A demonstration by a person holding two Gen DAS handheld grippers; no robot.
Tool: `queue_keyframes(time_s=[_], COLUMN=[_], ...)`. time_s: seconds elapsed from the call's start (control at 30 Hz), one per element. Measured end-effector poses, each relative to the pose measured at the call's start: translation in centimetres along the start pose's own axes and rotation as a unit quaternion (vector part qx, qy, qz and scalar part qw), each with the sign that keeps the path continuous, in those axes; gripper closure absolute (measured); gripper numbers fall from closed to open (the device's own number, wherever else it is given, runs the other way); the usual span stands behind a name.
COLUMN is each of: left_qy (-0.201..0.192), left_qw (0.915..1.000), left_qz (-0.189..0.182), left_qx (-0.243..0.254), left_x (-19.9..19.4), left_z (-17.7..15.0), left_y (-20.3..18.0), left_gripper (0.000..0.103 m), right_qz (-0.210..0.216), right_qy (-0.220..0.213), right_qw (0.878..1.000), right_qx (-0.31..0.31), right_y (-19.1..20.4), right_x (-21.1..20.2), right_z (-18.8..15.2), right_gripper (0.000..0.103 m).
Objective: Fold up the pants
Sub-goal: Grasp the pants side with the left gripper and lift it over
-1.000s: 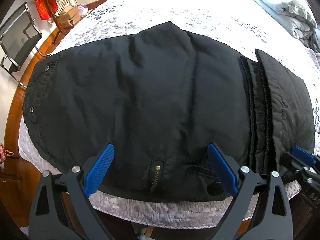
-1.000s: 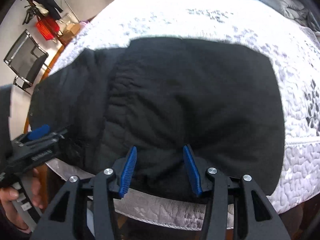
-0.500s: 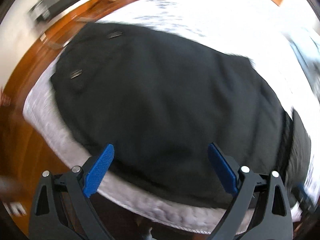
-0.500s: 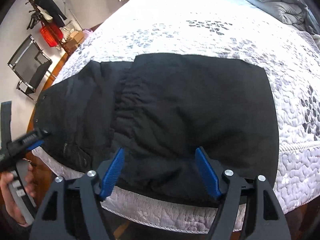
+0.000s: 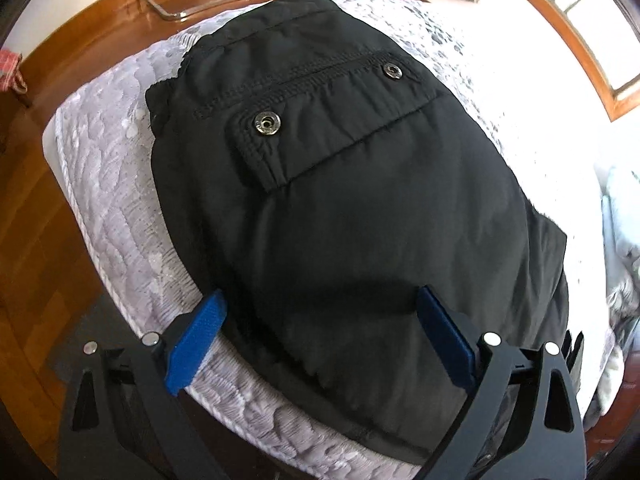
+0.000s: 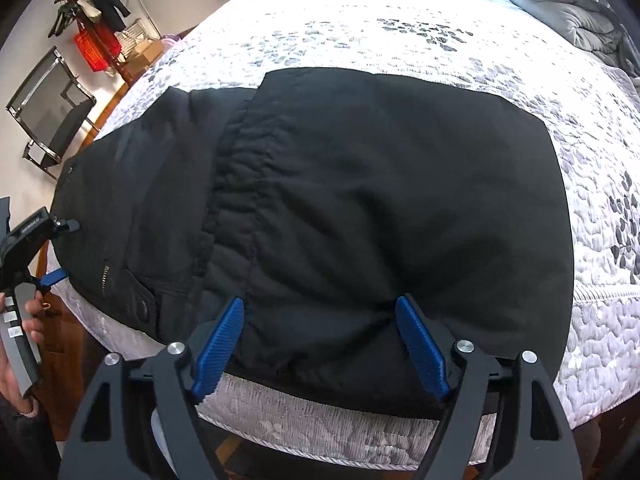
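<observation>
Right wrist view: black padded fabric pants [image 6: 380, 200] lie folded on quilted grey-white bedspread [image 6: 600, 320]; right gripper [image 6: 320, 340] jaws opening, nothing pinched; left gripper [image 5: 320, 328] spread empty; edges are best squared before regrasping.

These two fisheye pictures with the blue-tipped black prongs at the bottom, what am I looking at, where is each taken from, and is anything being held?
No robot here: a person carries a handheld two-finger gripper in each hand, each with a camera looking along its fingers. One picture is from the left gripper, the other from the right gripper. Black pants, partly folded, lie on a bed with a grey patterned quilt. The left one hangs open above the snap-button pocket end. The right gripper's jaws are opening over the folded part, pads off the cloth. Nothing is held. The right view also shows the person's hand on the left tool.
</observation>
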State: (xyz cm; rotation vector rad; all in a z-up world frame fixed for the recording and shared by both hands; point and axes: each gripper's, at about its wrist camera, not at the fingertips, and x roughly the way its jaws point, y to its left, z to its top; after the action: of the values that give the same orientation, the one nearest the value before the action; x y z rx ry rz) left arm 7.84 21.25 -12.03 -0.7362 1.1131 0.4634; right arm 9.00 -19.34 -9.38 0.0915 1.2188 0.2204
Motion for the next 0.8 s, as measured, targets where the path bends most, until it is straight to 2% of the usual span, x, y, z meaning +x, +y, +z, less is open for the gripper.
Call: queue_keyframes(time_s=[0.2, 0.23, 0.27, 0.33, 0.53, 0.8], left_qy=[-0.031, -0.034, -0.037, -0.052, -0.065, -0.048], left_qw=[0.9989, 0.9986, 0.9985, 0.9973, 0.9945, 0.9889], left_qz=[-0.020, -0.022, -0.020, -0.008, -0.006, -0.049], left_qx=[-0.029, -0.033, -0.036, -0.051, -0.082, -0.132], left_x=[-0.7, -0.8, -1.1, -1.7, -2.9, -2.6], left_z=[-1.4, -1.7, -2.0, -3.0, -4.1, -2.4], left_y=[0.6, 0.6, 0.8, 0.6, 1.2, 3.9], left_gripper=[0.008, 0.011, 0.020, 0.031, 0.052, 0.050], right_qz=[-0.009, -0.010, -0.011, -0.015, -0.025, -0.028], right_qy=[0.006, 0.006, 0.006, 0.007, 0.017, 0.021], right_qw=[1.000, 1.000, 1.000, 1.000, 0.999, 0.999], right_qx=[-0.008, -0.009, -0.010, -0.012, -0.014, -0.016], right_y=[0.3, 0.4, 0.4, 0.6, 1.0, 1.1], right_x=[0.5, 0.6, 0.6, 0.8, 1.0, 1.4], right_z=[0.1, 0.1, 0.1, 0.1, 0.1, 0.4], right_gripper=[0.021, 0.021, 0.021, 0.020, 0.018, 0.018])
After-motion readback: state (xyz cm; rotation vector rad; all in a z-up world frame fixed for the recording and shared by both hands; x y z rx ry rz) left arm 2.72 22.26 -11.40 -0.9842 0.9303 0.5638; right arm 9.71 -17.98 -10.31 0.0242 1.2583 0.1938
